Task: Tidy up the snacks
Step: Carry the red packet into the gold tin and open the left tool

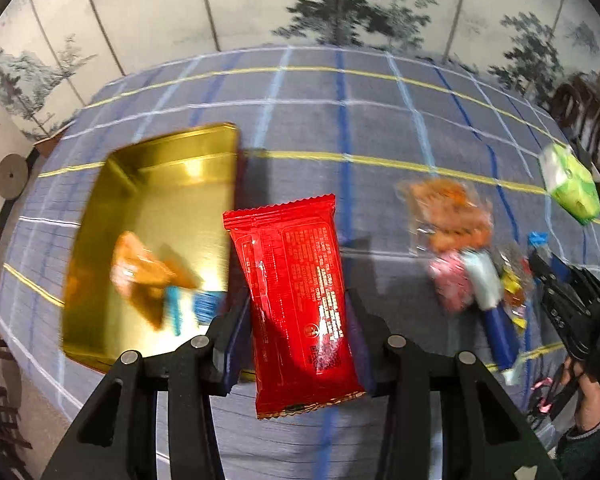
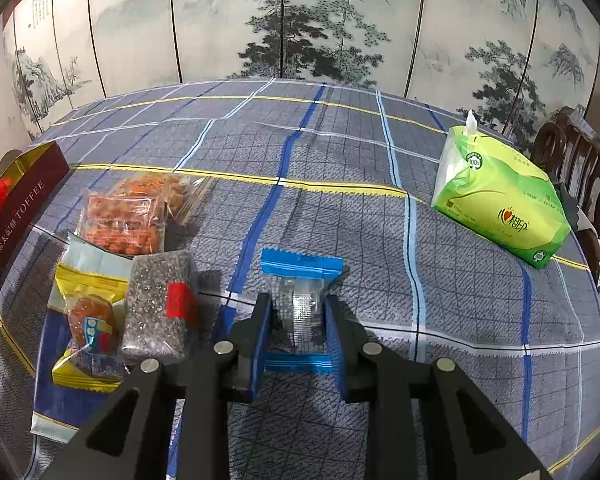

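Observation:
My left gripper (image 1: 298,300) is shut on a red snack packet (image 1: 292,248) and holds it above the table, just right of an open gold tin (image 1: 168,184). An orange packet (image 1: 148,276) and a blue-ended one lie in the tin. My right gripper (image 2: 299,304) is shut on a clear packet with blue ends (image 2: 302,268), low over the cloth. To its left lies a pile of snacks: orange nuts (image 2: 124,220), a grey seed packet (image 2: 156,304), a yellow packet (image 2: 88,320). In the right wrist view the tin's dark red toffee side (image 2: 16,216) stands at the far left.
A green tissue pack (image 2: 500,200) lies at the right of the plaid tablecloth (image 2: 340,160). A dark wooden chair (image 2: 572,148) stands beyond the right edge. A painted folding screen (image 2: 300,20) closes off the back. A long blue and pale packet (image 2: 60,392) lies under the pile.

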Motion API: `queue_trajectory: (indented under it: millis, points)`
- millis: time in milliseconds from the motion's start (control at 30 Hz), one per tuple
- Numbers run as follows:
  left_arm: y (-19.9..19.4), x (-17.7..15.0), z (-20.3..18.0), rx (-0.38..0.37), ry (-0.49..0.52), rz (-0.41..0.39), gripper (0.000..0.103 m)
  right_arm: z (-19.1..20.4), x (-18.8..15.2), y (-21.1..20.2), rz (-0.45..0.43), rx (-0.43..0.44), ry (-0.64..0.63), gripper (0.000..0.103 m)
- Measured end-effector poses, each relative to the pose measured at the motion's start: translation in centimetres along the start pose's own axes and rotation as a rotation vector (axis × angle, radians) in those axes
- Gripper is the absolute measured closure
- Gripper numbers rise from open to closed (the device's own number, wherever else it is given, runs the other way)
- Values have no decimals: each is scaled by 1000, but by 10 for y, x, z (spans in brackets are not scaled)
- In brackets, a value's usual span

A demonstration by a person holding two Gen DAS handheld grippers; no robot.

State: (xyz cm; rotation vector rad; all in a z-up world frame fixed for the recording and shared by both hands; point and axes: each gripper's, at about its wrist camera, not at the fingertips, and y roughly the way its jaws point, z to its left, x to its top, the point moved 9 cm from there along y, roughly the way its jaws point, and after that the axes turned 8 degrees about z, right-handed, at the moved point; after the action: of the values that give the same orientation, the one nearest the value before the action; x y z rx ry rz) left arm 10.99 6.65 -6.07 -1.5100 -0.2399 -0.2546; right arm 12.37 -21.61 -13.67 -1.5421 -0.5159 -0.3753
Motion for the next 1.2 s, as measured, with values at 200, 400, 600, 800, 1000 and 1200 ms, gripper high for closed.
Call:
queue_trajectory:
  millis: [200, 400, 600, 800, 1000, 1200]
  points:
    - [-8, 6, 59, 62, -28, -15, 62, 0, 0, 1, 0, -2, -1, 75]
    - [5, 2, 106, 86, -60, 40, 62, 0, 0, 1, 0, -4, -2, 75]
    - [19, -4, 132, 136, -22, 75, 62, 1, 1, 0, 0, -9, -5, 75]
    - [34, -7, 151, 138, -41, 96, 62, 1, 1, 0, 0, -11, -6, 75]
    - [44, -9, 162, 140, -48, 113, 62, 2, 1, -1, -1, -20, -11, 75]
    - [56, -14, 168, 126, -65, 136, 63, 1, 1, -2, 0, -22, -7, 75]
